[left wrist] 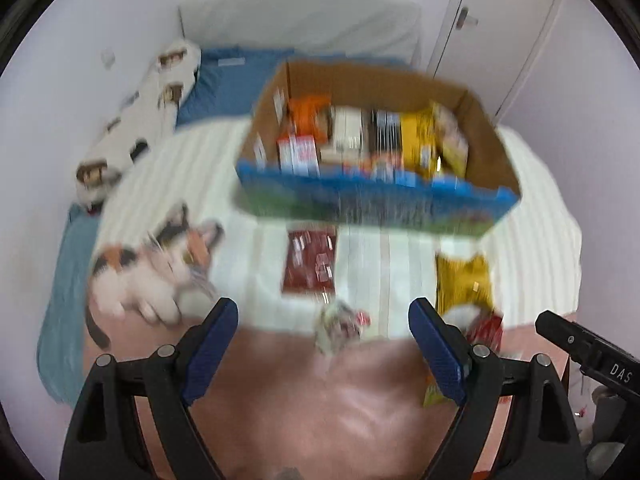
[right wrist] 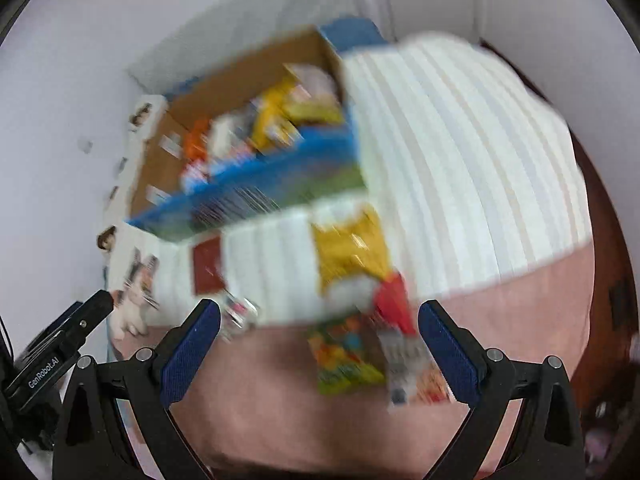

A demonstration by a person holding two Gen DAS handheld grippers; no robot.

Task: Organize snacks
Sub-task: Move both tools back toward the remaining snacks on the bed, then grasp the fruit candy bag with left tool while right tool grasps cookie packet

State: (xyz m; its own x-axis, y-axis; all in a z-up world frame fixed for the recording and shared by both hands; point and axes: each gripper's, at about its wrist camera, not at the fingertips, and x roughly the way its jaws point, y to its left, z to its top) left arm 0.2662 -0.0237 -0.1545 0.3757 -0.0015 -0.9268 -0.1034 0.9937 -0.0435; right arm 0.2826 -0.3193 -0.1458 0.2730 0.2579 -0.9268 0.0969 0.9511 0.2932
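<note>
1. I am looking down on a bed (left wrist: 168,184) whose white striped blanket (right wrist: 460,168) is covering its middle and whose pink sheet (left wrist: 304,396) is lying along the near edge.
2. A cardboard box (left wrist: 376,80) with a blue front is sitting on the blanket toward the head of the bed, and it is holding a row of upright snack packs, orange, white, dark and yellow; the blur is hiding their labels.
3. A cat-shaped cushion (left wrist: 152,272) is lying at the left edge of the blanket.
4. A yellow bag (right wrist: 352,252) is lying just in front of the box's right end, and a red pack (right wrist: 396,300) is touching its near corner.
5. A dark red packet (left wrist: 310,260) is resting in front of the box's middle.
6. A colourful pouch (right wrist: 344,356) is lying on the pink sheet beside a white-and-orange packet (right wrist: 416,372).
7. My left gripper (left wrist: 323,316) is hovering with its blue pads wide apart, gripping nothing.
8. My right gripper (right wrist: 320,320) is hanging above the pouch, jaws spread and empty.
</note>
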